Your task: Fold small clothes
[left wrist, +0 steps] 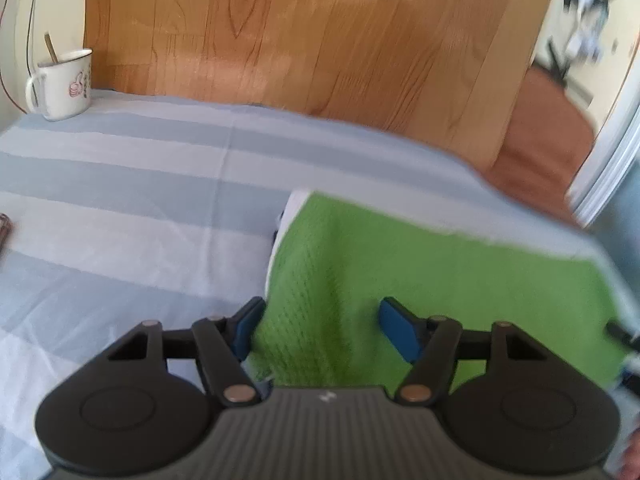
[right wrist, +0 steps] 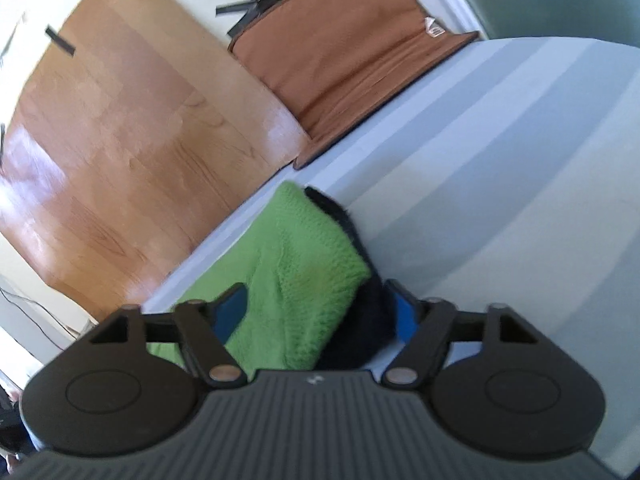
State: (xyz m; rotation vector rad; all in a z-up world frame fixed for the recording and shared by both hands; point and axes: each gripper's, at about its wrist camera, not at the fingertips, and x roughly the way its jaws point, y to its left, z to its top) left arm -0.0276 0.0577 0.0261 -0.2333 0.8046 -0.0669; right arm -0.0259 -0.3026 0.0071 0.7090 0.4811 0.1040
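black linkage filling the bottom of both views. i'm holding my left gripper point(left wrist: 320, 328) and right gripper point(right wrist: 316, 312) wide apart, each straddling the green knit garment point(left wrist: 400, 264) lying near the striped sheet point(left wrist: 120, 184)'s edge; neither is pinching it yet. judging: i should be closing on matching edges, low and level, so the fold lands square. both wrists are tilting downward, the right rolled sideways.

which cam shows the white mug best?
Left wrist. The white mug stands in full view at the far left corner of the striped cloth, with its handle, its printed motif and a stick inside all visible. The right wrist view does not show it at all.
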